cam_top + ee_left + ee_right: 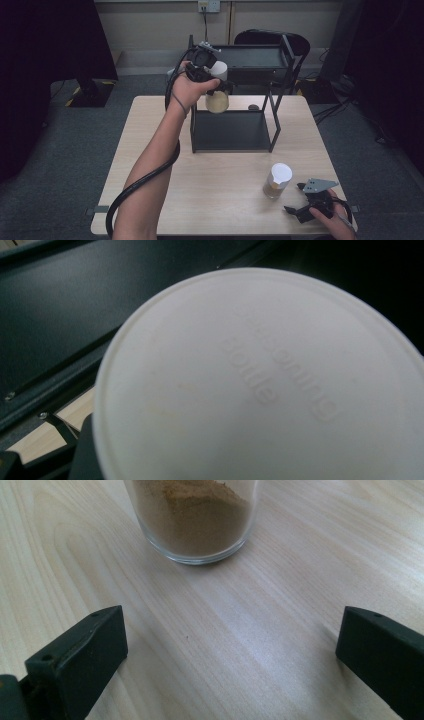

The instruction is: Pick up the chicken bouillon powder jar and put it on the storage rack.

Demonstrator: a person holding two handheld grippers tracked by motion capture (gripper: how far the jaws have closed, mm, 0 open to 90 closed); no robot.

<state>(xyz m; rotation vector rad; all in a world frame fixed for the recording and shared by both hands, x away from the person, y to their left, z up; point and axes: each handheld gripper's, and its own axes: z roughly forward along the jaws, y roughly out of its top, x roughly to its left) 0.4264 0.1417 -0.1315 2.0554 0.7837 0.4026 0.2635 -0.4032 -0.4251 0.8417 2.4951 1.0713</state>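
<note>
My left gripper [216,84] is shut on a glass seasoning jar [217,100] of pale powder with a white lid [260,385], held in the air in front of the black two-tier rack [235,131], just under its top shelf [252,62]. The lid's embossed top is close to the camera in the left gripper view. A second jar [276,181] with a white lid and brown powder [197,517] stands on the wooden table [210,195] at the front right. My right gripper [295,199] rests open on the table just right of it, with nothing between its jaws.
The rack stands at the table's far middle, its lower shelf [230,132] bare. A black chair [272,37] stands behind the rack. A small dark spot [253,107] lies on the table by the rack's right leg.
</note>
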